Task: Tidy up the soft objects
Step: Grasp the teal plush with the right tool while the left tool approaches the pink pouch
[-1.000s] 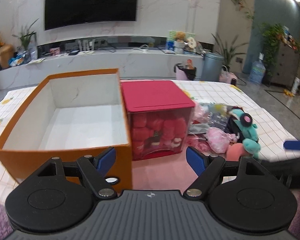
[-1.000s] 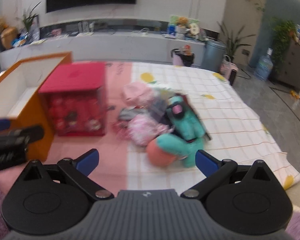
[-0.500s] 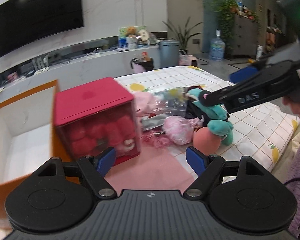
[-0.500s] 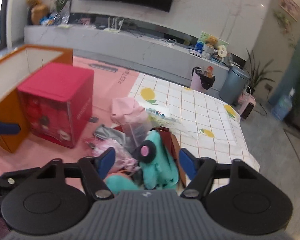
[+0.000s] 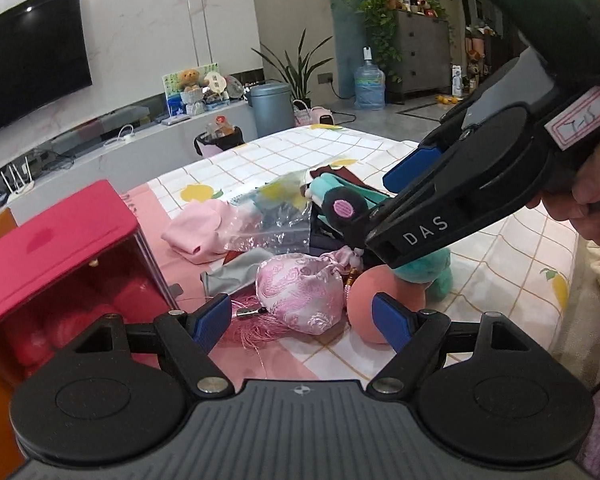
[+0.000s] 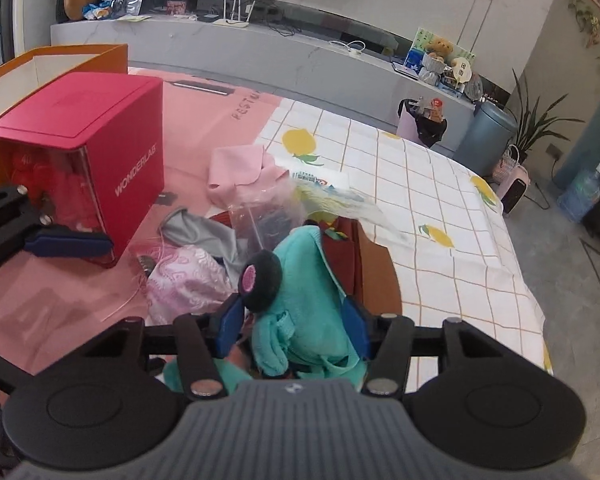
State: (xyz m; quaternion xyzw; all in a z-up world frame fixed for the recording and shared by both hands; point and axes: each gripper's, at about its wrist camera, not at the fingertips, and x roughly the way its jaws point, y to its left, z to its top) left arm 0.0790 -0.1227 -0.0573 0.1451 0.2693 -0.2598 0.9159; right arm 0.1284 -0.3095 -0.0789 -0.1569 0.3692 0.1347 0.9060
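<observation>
- The teal plush toy (image 6: 300,312) is fuzzy and floppy, with a round black ear that has a pink disc on it.
- Beside it lie a glossy pink brocade pouch (image 5: 300,292) with a drawn neck, a smooth peach ball (image 5: 374,296), crinkled clear plastic (image 5: 272,220) and a folded pink cloth (image 5: 198,228).
- My right gripper (image 6: 292,324) has just been closing; its blue pads now sit against both sides of the plush, holding it.
- My left gripper (image 5: 302,320) stands wide with nothing in it, low over the pouch and ball.
- A hard red box (image 6: 80,136) and an orange carton (image 6: 100,56) stand to the left of the pile.
</observation>
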